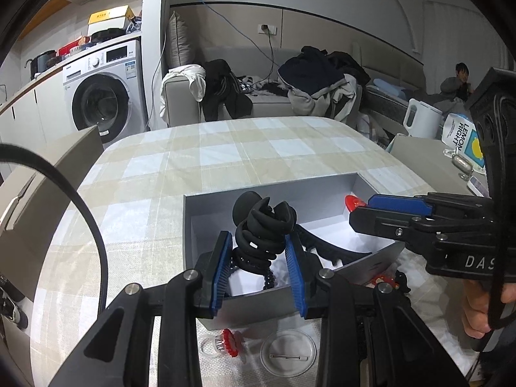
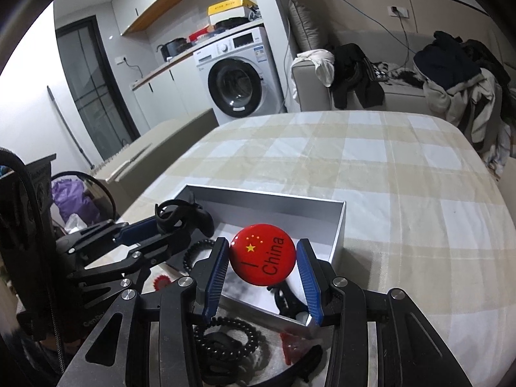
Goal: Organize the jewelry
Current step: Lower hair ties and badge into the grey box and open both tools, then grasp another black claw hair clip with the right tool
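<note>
Left gripper (image 1: 259,258) clamping a black clip (image 1: 265,225), pads pressing both its sides, holding it over the near end of the grey box (image 1: 206,203). Right gripper (image 2: 262,266) pinching a red badge (image 2: 262,257) between blue pads (image 2: 215,271), hovering above the box's (image 2: 338,225) open interior. Sitting on a checked tablecloth (image 1: 225,148). Lying outside the box, near its front wall: a red ring (image 1: 225,342), a clear round badge (image 1: 288,353), and black bead bracelets (image 2: 230,338). Resting inside: a black headband (image 1: 335,250).
</note>
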{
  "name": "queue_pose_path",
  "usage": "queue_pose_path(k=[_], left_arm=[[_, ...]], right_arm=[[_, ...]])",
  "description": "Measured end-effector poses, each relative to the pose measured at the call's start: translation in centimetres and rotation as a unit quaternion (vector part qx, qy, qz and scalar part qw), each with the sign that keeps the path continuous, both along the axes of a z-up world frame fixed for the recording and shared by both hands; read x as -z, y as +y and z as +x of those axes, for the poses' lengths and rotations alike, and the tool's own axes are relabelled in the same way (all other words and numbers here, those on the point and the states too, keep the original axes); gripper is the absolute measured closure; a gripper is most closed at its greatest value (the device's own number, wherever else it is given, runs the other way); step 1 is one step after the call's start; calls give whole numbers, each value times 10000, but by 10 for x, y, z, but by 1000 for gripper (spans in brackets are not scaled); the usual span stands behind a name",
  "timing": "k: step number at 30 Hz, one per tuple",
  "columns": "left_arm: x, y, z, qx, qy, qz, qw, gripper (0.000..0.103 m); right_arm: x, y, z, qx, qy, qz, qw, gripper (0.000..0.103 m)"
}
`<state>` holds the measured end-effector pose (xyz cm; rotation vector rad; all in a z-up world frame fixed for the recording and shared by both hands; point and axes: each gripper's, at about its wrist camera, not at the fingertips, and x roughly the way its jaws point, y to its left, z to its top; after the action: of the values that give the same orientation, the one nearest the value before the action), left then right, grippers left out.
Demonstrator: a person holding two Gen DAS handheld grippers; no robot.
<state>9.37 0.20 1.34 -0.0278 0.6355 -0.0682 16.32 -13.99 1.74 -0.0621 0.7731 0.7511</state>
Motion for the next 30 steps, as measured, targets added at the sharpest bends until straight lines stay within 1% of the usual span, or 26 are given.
queue_pose_path(k=[11, 14, 18, 20, 21, 23, 24, 25, 26, 27, 28, 30], left_arm=[[-1, 1, 4, 10, 100, -43, 9999, 75], [-3, 0, 2, 63, 65, -62, 9999, 75], [-4, -2, 1, 134, 70, -86, 9998, 73], [-7, -3, -2, 150, 104, -152, 9997, 58], [-8, -2, -4, 170, 105, -193, 9996, 54], [-13, -2, -13, 226, 50, -278, 9993, 38], [-16, -1, -18, 221, 14, -284, 9994, 33], [-18, -1, -22, 209, -30, -286, 9994, 22], [-21, 0, -32, 169, -119, -304, 9993, 13], [-24, 1, -38, 155, -200, -343, 9991, 10], [-25, 3, -44, 148, -270, -390, 9988, 1], [-25, 5, -59, 139, -476, -579, 9971, 1]], right_arm=[[1, 5, 4, 29, -11, -109, 9999, 61], [1, 6, 5, 1, 37, -125, 9999, 61], [2, 4, 4, -83, 26, -107, 9999, 61], [0, 3, 3, -112, 51, -118, 9999, 61], [-3, 0, 2, -107, 36, -93, 9999, 59], [-10, -8, -4, -104, -63, 38, 9999, 46], [-15, -15, -8, -80, -146, 107, 9998, 33], [-19, -20, -12, -54, -216, 139, 9997, 20], [-23, -28, -18, 20, -310, 157, 9994, 15], [-26, -35, -22, 80, -353, 165, 9992, 4], [-27, -44, -28, 136, -365, 185, 9991, 0], [-26, -58, -37, 181, -344, 311, 9988, 0]])
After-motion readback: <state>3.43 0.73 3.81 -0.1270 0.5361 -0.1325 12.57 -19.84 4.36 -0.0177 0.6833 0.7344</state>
